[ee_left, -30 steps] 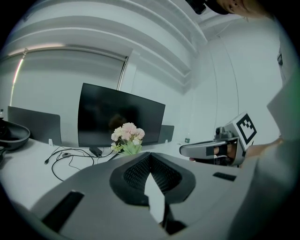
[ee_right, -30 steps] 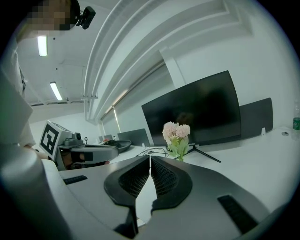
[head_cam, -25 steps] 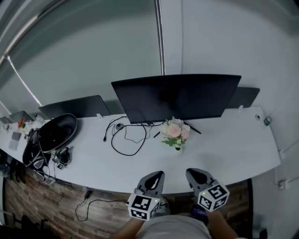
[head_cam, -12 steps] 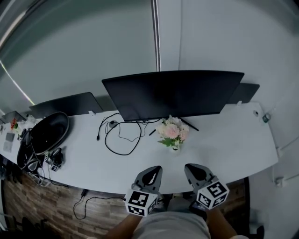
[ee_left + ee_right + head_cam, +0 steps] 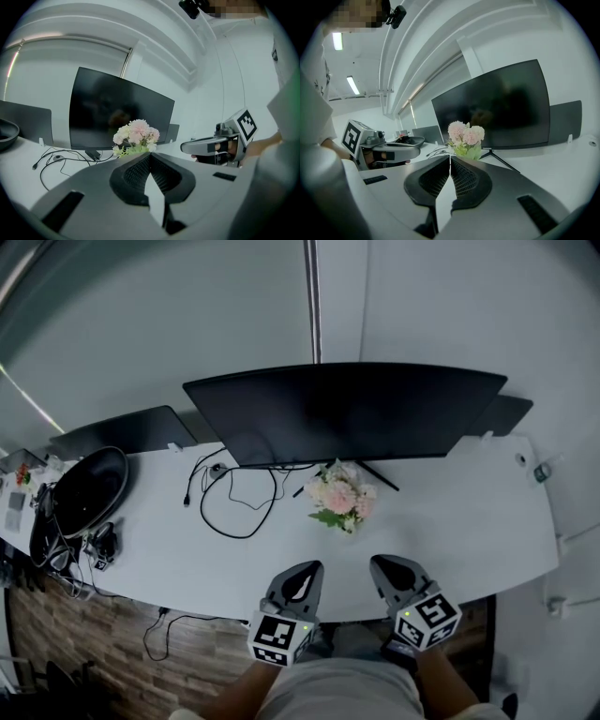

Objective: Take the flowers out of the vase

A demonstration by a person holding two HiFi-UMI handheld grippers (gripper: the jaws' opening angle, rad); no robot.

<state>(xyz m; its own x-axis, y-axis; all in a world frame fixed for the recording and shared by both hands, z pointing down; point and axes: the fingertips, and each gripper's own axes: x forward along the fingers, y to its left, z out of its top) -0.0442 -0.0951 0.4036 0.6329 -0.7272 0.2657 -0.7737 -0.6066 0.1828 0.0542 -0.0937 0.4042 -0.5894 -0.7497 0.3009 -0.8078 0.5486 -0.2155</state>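
Vase: hidden behind the jaws in both gripper views, indistinct beneath the flowers (image 5: pixel 339 498) in head view. Clutter (image 5: pixel 98 547) at desk (image 5: pixel 450 521) left end: too small to identify.

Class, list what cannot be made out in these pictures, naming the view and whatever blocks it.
- Vase: in the left gripper view the shut left gripper covers everything below the flowers; the right gripper does likewise in the right gripper view; in the head view it is too small beneath them.
- Small items at far left: head view, tiny, cut by the edge.
- The person's forearms: head view, cut off by the bottom edge.
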